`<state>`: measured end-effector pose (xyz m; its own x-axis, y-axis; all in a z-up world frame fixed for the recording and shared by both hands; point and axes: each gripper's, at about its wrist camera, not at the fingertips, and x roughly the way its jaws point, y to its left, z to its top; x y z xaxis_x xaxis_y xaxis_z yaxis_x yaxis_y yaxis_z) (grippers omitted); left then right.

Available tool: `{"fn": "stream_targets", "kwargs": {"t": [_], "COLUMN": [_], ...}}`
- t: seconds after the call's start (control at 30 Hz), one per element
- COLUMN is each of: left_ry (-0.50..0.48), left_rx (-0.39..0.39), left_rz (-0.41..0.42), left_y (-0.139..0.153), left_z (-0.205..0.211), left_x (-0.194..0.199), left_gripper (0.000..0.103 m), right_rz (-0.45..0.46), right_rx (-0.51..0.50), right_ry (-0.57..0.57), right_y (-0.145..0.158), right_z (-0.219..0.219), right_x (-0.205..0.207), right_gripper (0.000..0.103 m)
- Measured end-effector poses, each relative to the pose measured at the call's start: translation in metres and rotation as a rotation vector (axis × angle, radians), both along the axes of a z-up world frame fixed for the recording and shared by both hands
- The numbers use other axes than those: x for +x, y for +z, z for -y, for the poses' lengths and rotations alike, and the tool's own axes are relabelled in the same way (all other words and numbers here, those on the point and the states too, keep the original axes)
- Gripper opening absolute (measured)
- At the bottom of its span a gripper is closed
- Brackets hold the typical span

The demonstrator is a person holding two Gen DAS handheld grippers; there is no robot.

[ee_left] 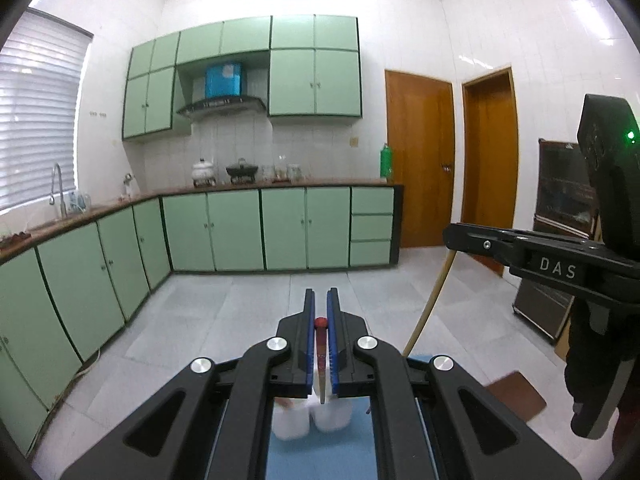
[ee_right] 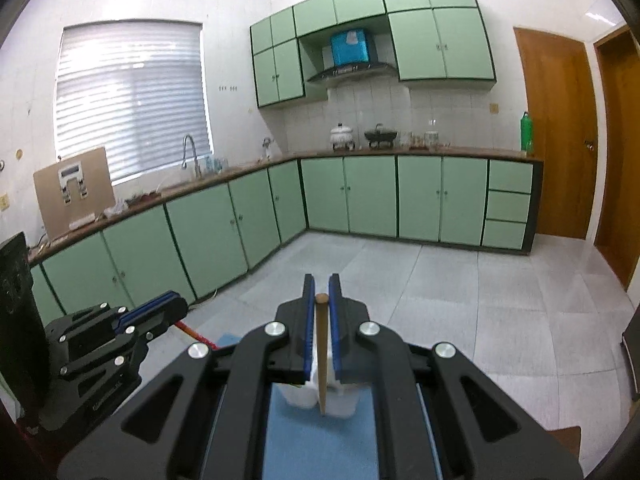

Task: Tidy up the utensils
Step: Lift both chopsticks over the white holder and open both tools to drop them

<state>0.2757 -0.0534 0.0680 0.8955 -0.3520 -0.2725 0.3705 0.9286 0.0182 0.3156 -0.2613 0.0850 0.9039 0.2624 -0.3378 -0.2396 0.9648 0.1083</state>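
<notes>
A kitchen: green cabinets [ee_left: 240, 228] along two walls, pale tiled floor [ee_left: 248, 312], blinds over the sink, two brown doors [ee_left: 420, 156]. Below lies a blue mat [ee_right: 320, 440] with white cups [ee_left: 312, 420]. "DAS" is printed on the right hand-held gripper [ee_left: 452, 236], which clamps a plain wooden stick [ee_right: 321, 352] hanging over the cups. The left hand-held gripper [ee_left: 321, 300] clamps a red-tipped stick [ee_left: 321, 344] over the cups too.
</notes>
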Motion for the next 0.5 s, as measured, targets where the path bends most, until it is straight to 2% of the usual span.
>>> {"fn": "stream_targets", "kwargs": {"t": [0.1, 0.23, 0.5], "left_ry": [0.015, 0.03, 0.063], "left_rx": [-0.001, 0.0, 0.021], "left_rz": [0.014, -0.008, -0.073], "left_y": [0.007, 0.001, -0.033], "left_z": [0.0, 0.001, 0.002], "left_x": [0.015, 0.039, 0.084], "left_gripper": [0.006, 0.006, 0.006], "right_rz": [0.022, 0.028, -0.017], "right_rx": [0.002, -0.012, -0.03], "right_ry": [-0.017, -0.043, -0.057], "right_y": [0.008, 0.005, -0.04], "right_z": [0.001, 0.0, -0.01], "right_x": [0.018, 0.048, 0.094], "right_gripper": [0.006, 0.006, 0.006]}}
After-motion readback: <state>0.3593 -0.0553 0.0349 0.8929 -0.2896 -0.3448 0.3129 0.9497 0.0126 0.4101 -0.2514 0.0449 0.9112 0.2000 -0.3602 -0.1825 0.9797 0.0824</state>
